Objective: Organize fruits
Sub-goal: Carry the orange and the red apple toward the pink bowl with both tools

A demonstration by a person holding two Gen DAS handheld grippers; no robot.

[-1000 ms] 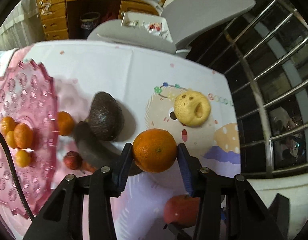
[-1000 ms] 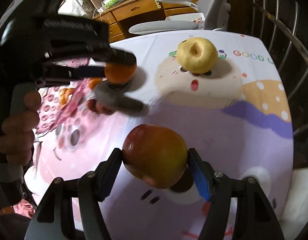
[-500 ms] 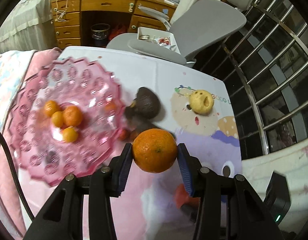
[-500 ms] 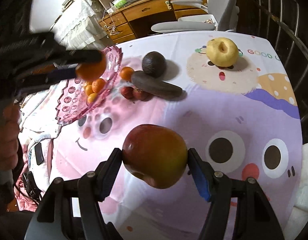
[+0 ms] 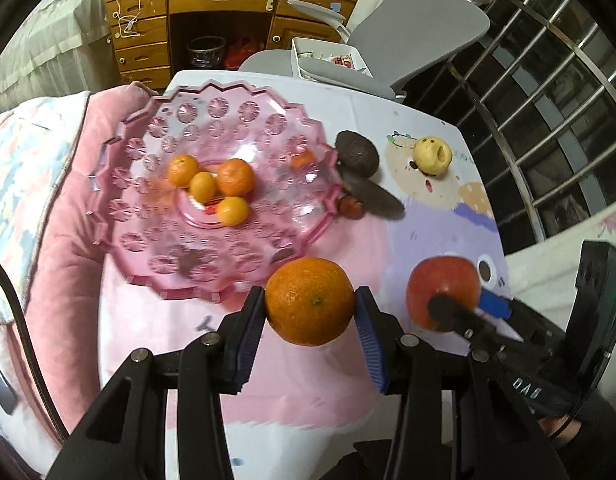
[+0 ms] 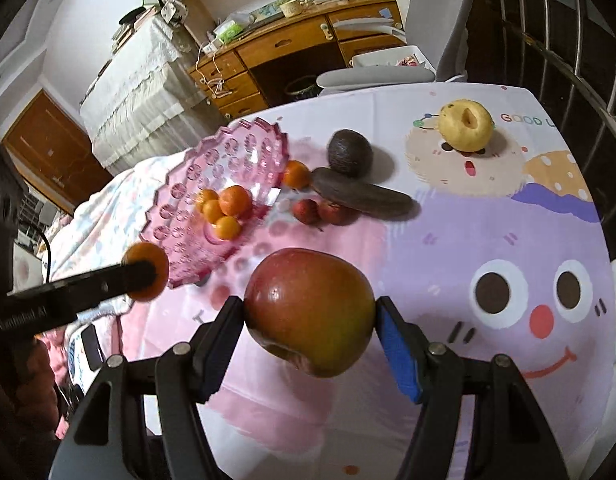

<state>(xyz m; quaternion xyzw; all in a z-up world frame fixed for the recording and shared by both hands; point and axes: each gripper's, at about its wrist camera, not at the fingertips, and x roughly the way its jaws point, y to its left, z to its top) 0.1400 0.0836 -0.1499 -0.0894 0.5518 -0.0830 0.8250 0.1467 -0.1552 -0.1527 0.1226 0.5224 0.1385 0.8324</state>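
My left gripper (image 5: pixel 310 304) is shut on a large orange (image 5: pixel 310 300) and holds it above the table by the near rim of the pink glass dish (image 5: pixel 155 216). The dish holds several small oranges (image 5: pixel 233 176). My right gripper (image 6: pixel 310 314) is shut on a red apple (image 6: pixel 308 308), held in the air to the right of the left gripper; the apple also shows in the left wrist view (image 5: pixel 442 288). The orange also shows in the right wrist view (image 6: pixel 145 266), left of the dish (image 6: pixel 227 152).
On the cartoon tablecloth (image 6: pixel 488 240) lie an avocado (image 6: pixel 350 152), a dark long fruit (image 6: pixel 362 198), two small red fruits (image 6: pixel 320 212), a small orange (image 6: pixel 295 174) by the dish and a yellow apple (image 6: pixel 466 124). A grey chair (image 5: pixel 412 36), a wooden desk and window bars stand beyond.
My left gripper has moved back and left with the orange, from over the avocado to the dish's near rim. My right gripper has lifted the apple and pulled back.
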